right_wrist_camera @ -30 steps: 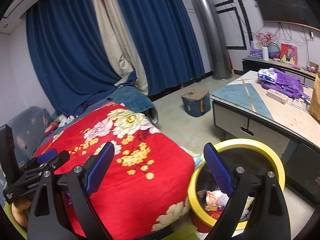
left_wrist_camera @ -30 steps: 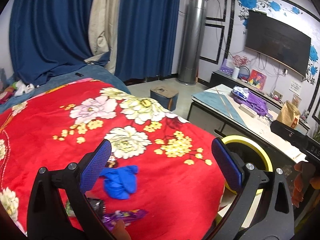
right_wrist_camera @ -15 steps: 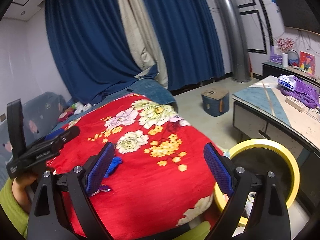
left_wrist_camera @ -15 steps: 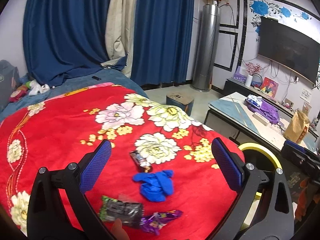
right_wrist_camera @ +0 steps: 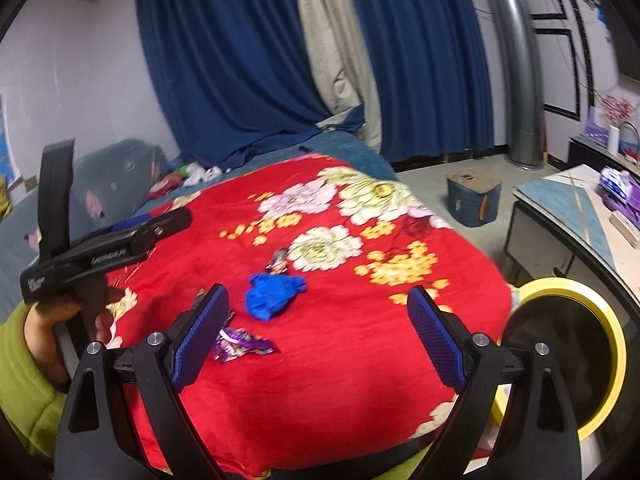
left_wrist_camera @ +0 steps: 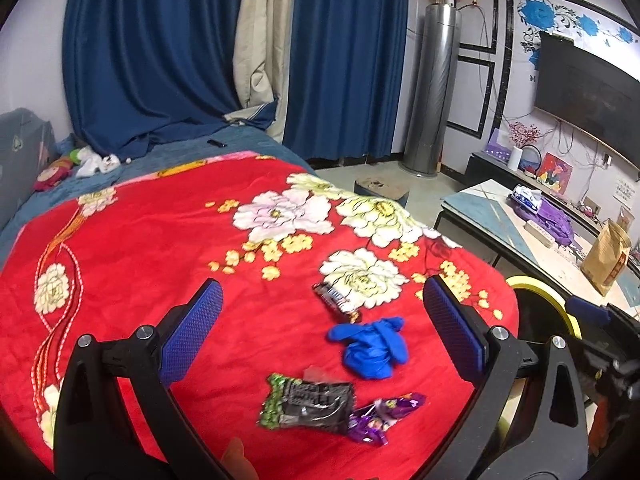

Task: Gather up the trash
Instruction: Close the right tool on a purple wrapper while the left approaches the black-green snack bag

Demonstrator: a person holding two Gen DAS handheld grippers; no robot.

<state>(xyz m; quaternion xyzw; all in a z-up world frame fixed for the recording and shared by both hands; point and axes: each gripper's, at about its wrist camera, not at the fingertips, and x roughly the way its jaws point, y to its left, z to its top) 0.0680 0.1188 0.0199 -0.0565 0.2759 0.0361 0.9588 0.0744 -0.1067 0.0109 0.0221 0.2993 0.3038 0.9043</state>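
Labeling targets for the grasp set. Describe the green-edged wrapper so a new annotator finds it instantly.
Start at the red floral blanket. Near its front edge lies a trash cluster, below the blue glove. The green-edged wrapper is the flat dark packet with green ends, touching the smaller crumpled purple wrapper on its right.

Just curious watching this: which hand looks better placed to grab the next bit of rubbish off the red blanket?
Probably the left gripper: open, with the blue glove and wrappers between its fingers.

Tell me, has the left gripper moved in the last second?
Yes. The left gripper has drawn back from the red blanket: the blue glove sits farther ahead, and the green wrapper now shows.
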